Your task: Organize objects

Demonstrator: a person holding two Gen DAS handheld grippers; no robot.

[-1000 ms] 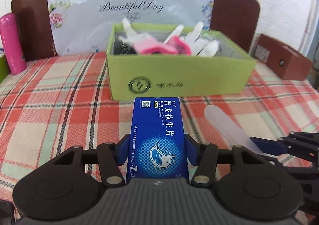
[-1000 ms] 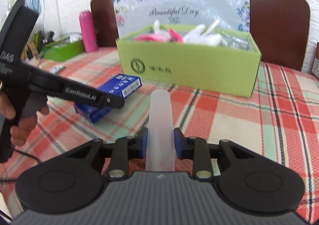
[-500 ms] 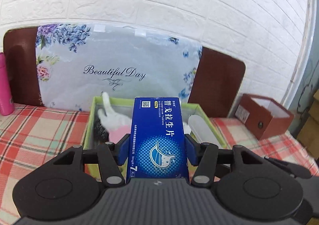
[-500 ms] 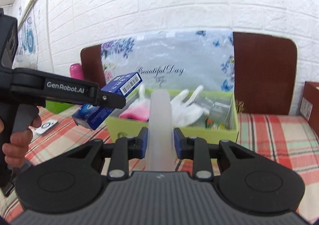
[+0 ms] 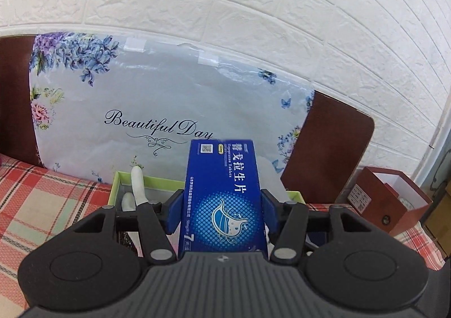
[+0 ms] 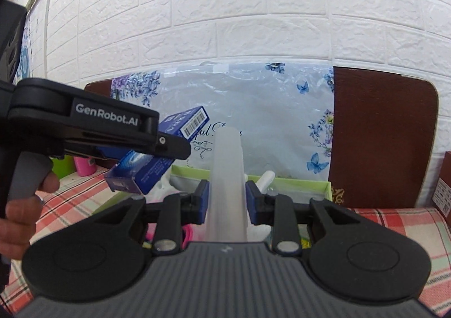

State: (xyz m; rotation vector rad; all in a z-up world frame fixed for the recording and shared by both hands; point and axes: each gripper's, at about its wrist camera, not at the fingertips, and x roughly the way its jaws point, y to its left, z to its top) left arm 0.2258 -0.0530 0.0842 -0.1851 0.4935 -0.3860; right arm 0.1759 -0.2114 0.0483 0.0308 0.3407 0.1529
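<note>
My left gripper [image 5: 221,206] is shut on a blue medicine box [image 5: 224,194] and holds it in the air above the green box [image 5: 152,180]. The medicine box also shows in the right wrist view [image 6: 157,154], held by the left gripper [image 6: 169,149]. My right gripper [image 6: 227,195] is shut on a translucent plastic tube [image 6: 228,177], held over the green box [image 6: 296,181]. White gloves [image 5: 138,182] and pink items lie inside the green box, mostly hidden behind the grippers.
A floral "Beautiful Day" bag [image 5: 169,98] leans on a brown board [image 5: 335,149] against the white brick wall. A brown open box [image 5: 391,202] stands at the right. A pink bottle [image 6: 84,166] stands at the left on the plaid tablecloth [image 5: 42,205].
Both grippers have risen from the table with their objects and moved forward, over the green box. Both views now tilt up toward the wall.
</note>
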